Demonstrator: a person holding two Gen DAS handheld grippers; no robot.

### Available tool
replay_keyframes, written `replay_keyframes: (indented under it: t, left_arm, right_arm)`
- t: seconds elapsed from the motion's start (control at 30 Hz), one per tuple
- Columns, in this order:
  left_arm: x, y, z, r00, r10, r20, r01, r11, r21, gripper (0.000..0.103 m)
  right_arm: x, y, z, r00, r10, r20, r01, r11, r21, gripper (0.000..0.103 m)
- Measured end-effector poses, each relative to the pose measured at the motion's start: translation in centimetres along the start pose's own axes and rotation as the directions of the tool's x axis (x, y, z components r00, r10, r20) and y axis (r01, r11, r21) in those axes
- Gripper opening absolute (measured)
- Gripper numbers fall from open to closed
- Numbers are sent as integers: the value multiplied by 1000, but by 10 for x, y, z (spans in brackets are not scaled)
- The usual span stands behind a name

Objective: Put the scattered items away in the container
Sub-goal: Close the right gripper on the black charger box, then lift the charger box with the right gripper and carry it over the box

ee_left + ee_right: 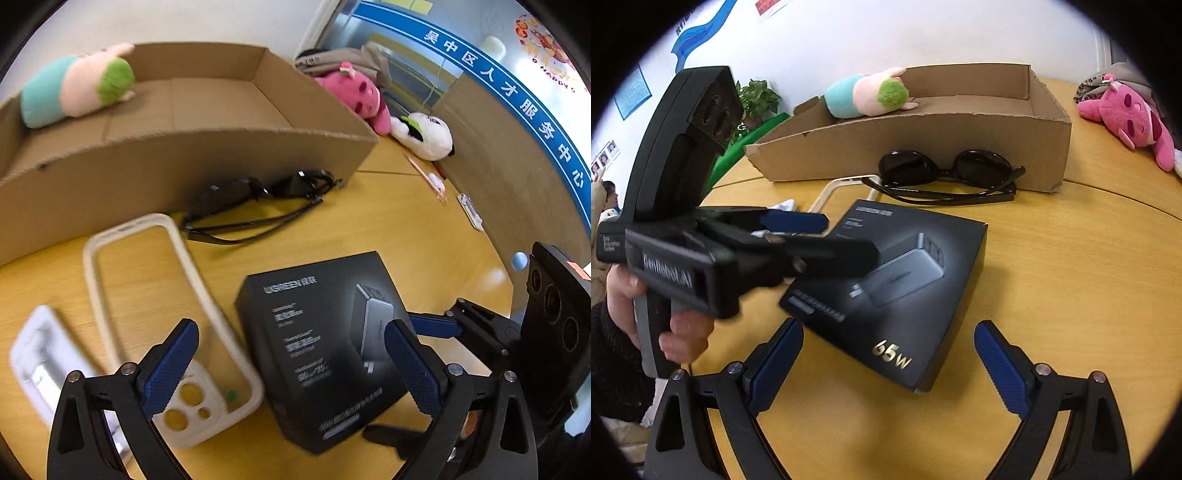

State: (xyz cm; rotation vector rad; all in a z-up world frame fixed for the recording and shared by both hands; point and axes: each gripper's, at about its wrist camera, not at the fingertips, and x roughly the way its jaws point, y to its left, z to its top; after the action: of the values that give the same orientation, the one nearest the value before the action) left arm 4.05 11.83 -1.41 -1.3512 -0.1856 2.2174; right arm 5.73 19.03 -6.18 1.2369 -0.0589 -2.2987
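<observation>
Both grippers, left (290,363) and right (888,363), gaped wide, empty, over the black charger box (897,284) near the table's (1071,266) middle.

Two close wrist views, shared charger box (325,347).

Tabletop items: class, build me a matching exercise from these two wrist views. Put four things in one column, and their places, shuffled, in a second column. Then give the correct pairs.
Things
1. plush toy with green head
2. sunglasses
3. black charger box
4. pink plush

Places
A. on the table outside the cardboard box, beyond its right end
B. inside the cardboard box, at its left end
C. on the table just in front of the cardboard box's front wall
D. flat on the table nearest both grippers

Pairs: 1-B, 2-C, 3-D, 4-A
</observation>
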Motion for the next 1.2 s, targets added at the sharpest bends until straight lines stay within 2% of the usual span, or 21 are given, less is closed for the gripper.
replay_keyframes:
  t: [0.13, 0.43, 0.5, 0.63, 0.7, 0.77, 0.87, 0.93, 1.13, 1.2]
  left_arm:
    - [10, -1, -2, 999, -41, -9, 41, 999, -17, 97]
    - [6, -1, -5, 998, -59, -10, 59, 998, -25, 87]
    - [3, -1, -6, 999, -53, -8, 52, 999, -15, 86]
    - [-7, -1, -1, 999, -5, 32, 6, 1000, -14, 83]
    - [-10, -5, 1, 999, -25, 39, 25, 1000, 5, 83]
    - [-9, -12, 3, 999, -35, 37, 34, 999, 38, 83]
    - [2, -23, 4, 1000, 15, 18, -16, 997, 78, 81]
    - [4, -27, 3, 1000, 19, 16, -20, 996, 91, 80]
    - [3, -27, 1, 1000, 15, 20, -16, 998, 59, 78]
    - [2, -25, 0, 1000, 19, 25, -20, 999, 37, 72]
  right_arm:
    - [9, 4, -2, 1000, 2, -14, -3, 1000, -14, 95]
    - [10, 5, -2, 1000, -13, 7, 13, 1000, -18, 93]
    - [9, 4, -2, 1000, -5, 8, 5, 1000, -15, 88]
    - [9, 1, -5, 1000, 20, -1, -20, 1000, 3, 87]
    - [9, 1, -5, 1000, 20, -1, -20, 1000, 3, 88]
    - [9, 0, -5, 1000, 21, -4, -21, 1000, 3, 88]
    - [7, -1, -6, 1000, 2, -2, -2, 1000, -1, 88]
    - [5, -4, -7, 1000, -10, 5, 10, 1000, 4, 87]
    - [1, -3, -9, 999, -42, 20, 42, 999, -14, 85]
    - [1, 0, -10, 998, -50, 22, 50, 999, -10, 85]
